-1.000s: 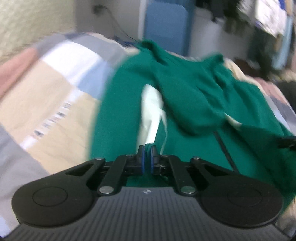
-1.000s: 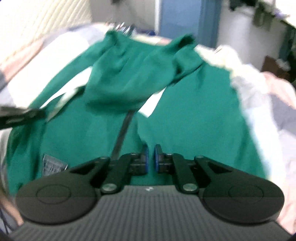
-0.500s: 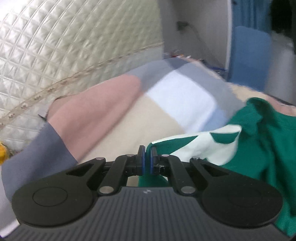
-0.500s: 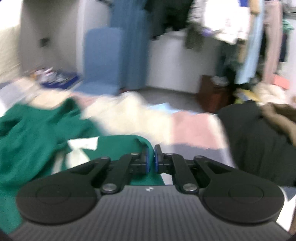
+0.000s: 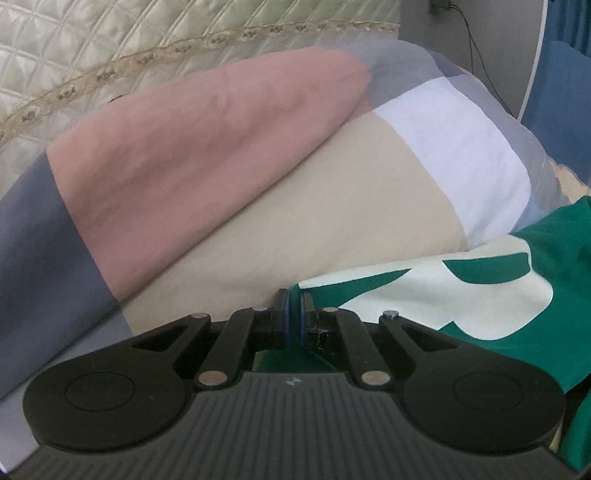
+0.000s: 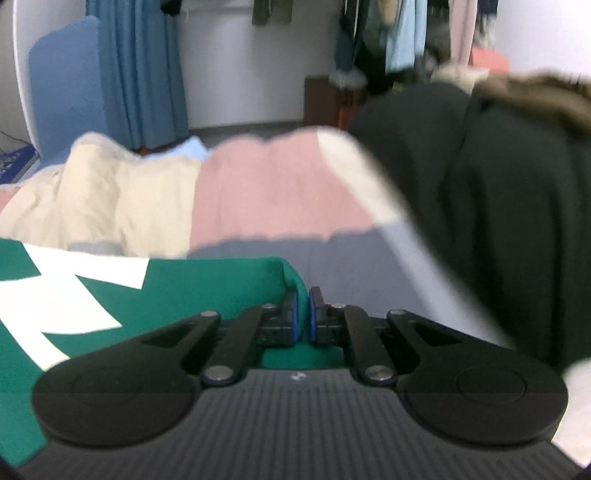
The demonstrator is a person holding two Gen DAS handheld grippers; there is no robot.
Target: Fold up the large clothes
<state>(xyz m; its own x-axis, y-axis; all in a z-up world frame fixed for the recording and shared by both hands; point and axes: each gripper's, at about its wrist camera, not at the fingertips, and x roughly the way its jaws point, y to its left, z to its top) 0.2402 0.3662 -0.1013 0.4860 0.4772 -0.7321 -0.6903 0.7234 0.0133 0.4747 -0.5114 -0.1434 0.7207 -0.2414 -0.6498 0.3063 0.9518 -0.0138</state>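
The left gripper point(image 5: 294, 308) is clenched on an edge of the green garment point(image 5: 546, 266), whose fabric is pinched between the blue pads and spreads away toward three o'clock, showing a large pale cream printed shape point(image 5: 436, 291) on the green cloth. The garment lies on a bed covered with a patchwork quilt point(image 5: 332, 206) of pink, beige, white and grey blocks; the pink block sits toward ten o'clock from the gripper and the white one toward one o'clock. Behind the quilt, at the top of the left wrist view, runs a quilted cream headboard point(image 5: 110, 40) with a braided trim. The right gripper point(image 6: 302, 314) is likewise clamped on a folded corner of the same green garment point(image 6: 192, 291), which extends from the pads toward nine o'clock and carries white lettering point(image 6: 55, 299) there. Beyond it the quilt point(image 6: 273, 192) shows beige and pink panels at twelve o'clock, and a dark coat point(image 6: 498, 206) with a fur-trimmed hood lies on the bed toward two o'clock. Farther back stand a blue curtain point(image 6: 140, 70) at eleven o'clock and hanging clothes point(image 6: 402, 33) at one o'clock, both blurred.
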